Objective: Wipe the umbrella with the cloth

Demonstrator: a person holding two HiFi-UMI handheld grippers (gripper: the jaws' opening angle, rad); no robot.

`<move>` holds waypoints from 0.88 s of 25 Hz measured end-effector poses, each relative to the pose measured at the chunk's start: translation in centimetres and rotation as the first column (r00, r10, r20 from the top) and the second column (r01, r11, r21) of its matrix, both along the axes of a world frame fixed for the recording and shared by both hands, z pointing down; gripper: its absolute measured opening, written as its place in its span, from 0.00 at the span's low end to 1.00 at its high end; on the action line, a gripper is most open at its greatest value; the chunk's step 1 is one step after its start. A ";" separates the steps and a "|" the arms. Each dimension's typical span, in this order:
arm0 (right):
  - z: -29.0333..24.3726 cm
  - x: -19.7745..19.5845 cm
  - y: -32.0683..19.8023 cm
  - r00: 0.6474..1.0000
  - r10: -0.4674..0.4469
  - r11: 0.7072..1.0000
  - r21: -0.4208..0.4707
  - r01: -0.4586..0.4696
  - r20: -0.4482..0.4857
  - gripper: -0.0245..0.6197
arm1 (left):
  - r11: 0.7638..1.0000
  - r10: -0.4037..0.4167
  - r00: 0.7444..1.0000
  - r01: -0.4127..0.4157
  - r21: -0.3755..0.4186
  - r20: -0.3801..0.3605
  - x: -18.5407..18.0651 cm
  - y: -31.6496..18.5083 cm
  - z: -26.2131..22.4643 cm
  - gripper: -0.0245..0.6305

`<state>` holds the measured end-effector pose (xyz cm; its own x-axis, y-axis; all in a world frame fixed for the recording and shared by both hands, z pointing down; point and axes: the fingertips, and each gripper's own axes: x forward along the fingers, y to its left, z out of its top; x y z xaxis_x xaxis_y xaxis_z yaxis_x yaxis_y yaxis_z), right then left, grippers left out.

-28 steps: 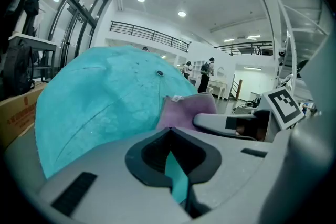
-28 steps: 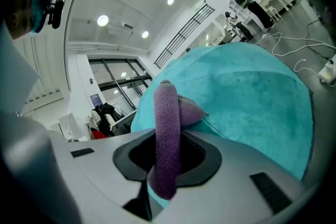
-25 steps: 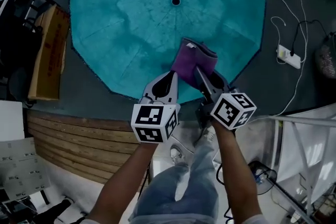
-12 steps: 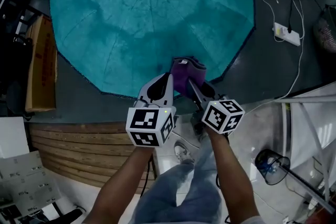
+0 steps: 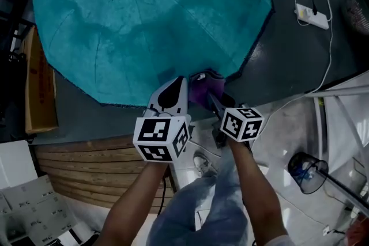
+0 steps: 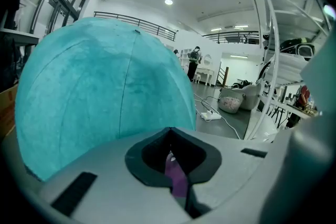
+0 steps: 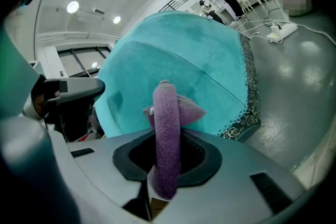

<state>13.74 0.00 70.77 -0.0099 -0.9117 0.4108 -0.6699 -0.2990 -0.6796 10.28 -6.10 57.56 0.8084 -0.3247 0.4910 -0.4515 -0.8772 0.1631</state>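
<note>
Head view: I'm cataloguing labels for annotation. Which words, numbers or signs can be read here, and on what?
No text is legible.
Cardboard box: faint print on its side, too blurred to read.
White sheets: small dark marks, too small to read.
Marker cubes: black-and-white square patterns, no words.
Umbrella: no print seen.

The umbrella (image 5: 150, 26) is open, its teal canopy spread dome-up over the dark floor (image 5: 288, 60), ribs fanning out from a small dark cap near the top. The fabric is mottled with lighter and darker patches, and a patterned band runs along its rim. At the near edge of the canopy sits the cloth (image 5: 206, 89), a purple terry piece folded into a thick roll. It stands upright, clamped between the right gripper (image 7: 167, 165) fingers, with a thin corner pinched in the left gripper (image 6: 176, 181).
</note>
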 end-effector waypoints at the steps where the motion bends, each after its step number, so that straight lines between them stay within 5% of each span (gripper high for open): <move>1: 0.6 0.3 0.3 1.000 0.006 1.000 -0.014 -0.006 0.000 0.16 | 1.000 0.004 1.000 -0.004 0.000 0.002 0.1 0.1 0.2 0.04; 11: 0.9 2.6 2.8 0.999 -0.008 0.992 -0.128 0.002 -0.045 0.16 | 1.000 0.024 0.999 -0.023 -0.012 0.026 1.3 1.0 0.6 0.04; 22: -16.5 3.7 -0.5 0.981 -0.142 0.983 0.101 0.156 -0.135 0.16 | 0.999 -0.033 0.999 0.033 0.006 -0.010 2.8 -1.2 -6.1 0.04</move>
